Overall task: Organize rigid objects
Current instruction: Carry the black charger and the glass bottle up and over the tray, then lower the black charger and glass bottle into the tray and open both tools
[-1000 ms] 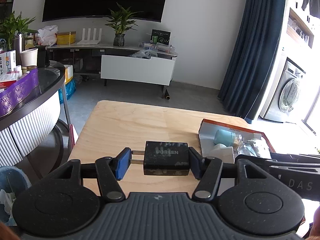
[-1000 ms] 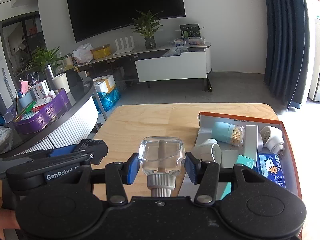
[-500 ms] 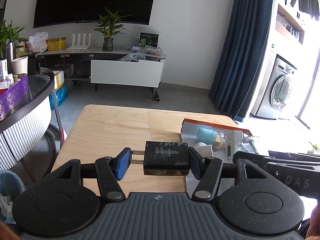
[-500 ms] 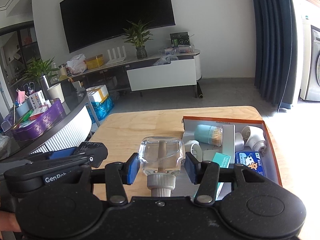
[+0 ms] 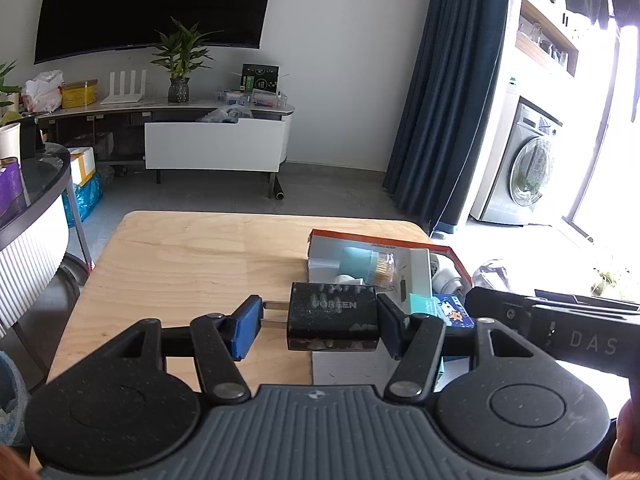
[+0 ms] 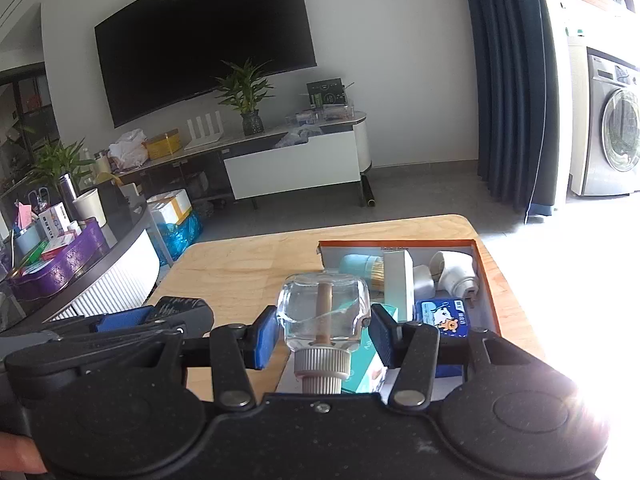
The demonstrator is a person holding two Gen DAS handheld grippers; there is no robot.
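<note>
left tool gripping black charger, wooden table

The tabletop is pale wood with a smooth matt grain. The charger is black plastic, scuffed and dusty. The bottle is clear glossy glass with a ribbed grey plastic cap. The box looks like cardboard, orange-edged. Each hand-held gripper is speckled matt black plastic.

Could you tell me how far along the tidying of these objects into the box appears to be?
Done: the orange-rimmed box already holds a teal toothpick holder, a white adapter and a blue packet. In hand: the left gripper clamps a black charger, the right gripper a clear glass bottle, both at the box's near edge. Left: setting both down inside.
</note>
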